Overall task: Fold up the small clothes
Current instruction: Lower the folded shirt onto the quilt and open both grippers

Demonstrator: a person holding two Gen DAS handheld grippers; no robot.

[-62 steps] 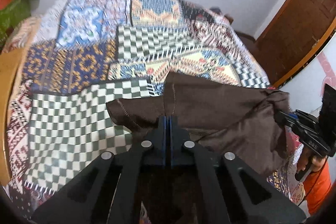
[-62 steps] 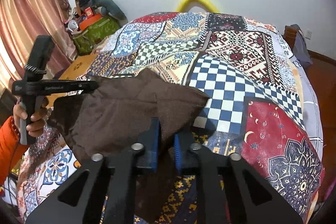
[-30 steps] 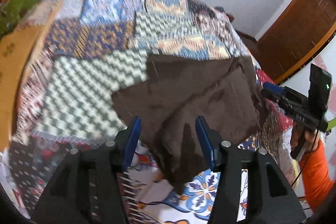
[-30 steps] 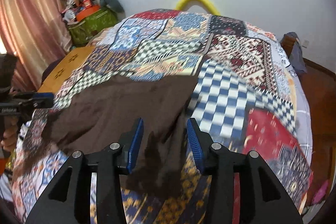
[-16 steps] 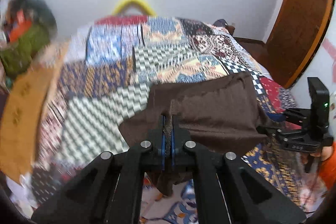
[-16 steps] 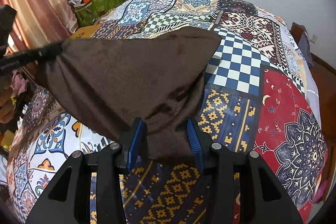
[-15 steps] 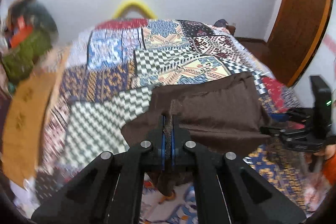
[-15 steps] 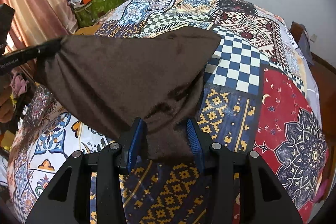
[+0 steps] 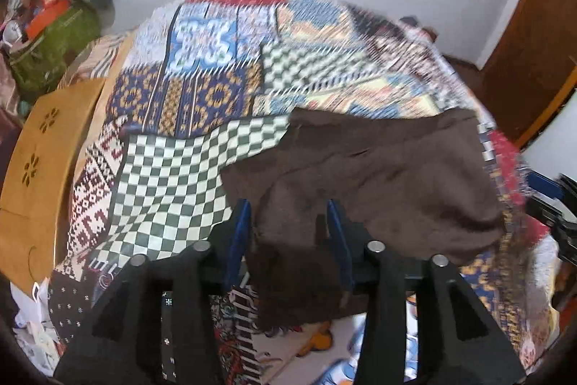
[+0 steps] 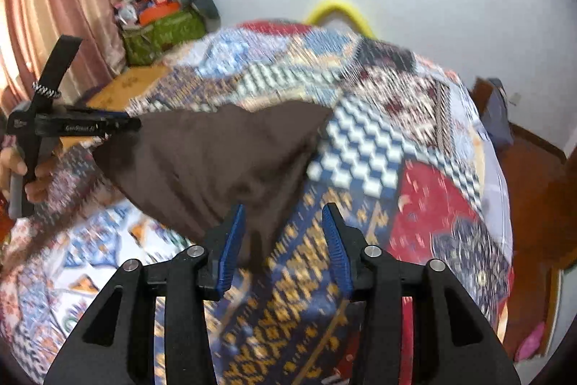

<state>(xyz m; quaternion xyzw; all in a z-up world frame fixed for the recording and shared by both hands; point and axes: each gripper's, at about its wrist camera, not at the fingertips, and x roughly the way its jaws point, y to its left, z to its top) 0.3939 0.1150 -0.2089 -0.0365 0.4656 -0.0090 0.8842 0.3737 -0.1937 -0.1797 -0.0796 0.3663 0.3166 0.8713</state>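
Noted a brown garment [image 9: 378, 175] lying on the near part of a patchwork bedspread [image 9: 173, 168], far edge flat on the quilt, near edge bunched and drooping toward the bed's edge. Judged to be laid out here for flatness: a broad, level bed to fold a small piece on. Creased and uneven, so not yet folded square.

Found the left tongs [image 9: 288, 219] about half open, having just been opening. Recorded brown cloth between the blue pads, slack and unpinched; possibly brushing the left-hand pad, though too blurred to confirm. Seen from the right wrist view at the garment's left corner, gripped by a hand [image 10: 32, 175]; contact there not resolvable.

Found the right tongs [image 10: 283, 219] parted to a similar moderate gap. Observed only a narrow tail of the garment hanging just inside the left-hand pad, with bare quilt showing across the rest of the gap. Nothing clamped.

Assessed as a release stage: both corners let go so as to leave the cloth lying on the bed. Advised a fresh grasp on the near edge, since loose bunching there could spoil the next fold.
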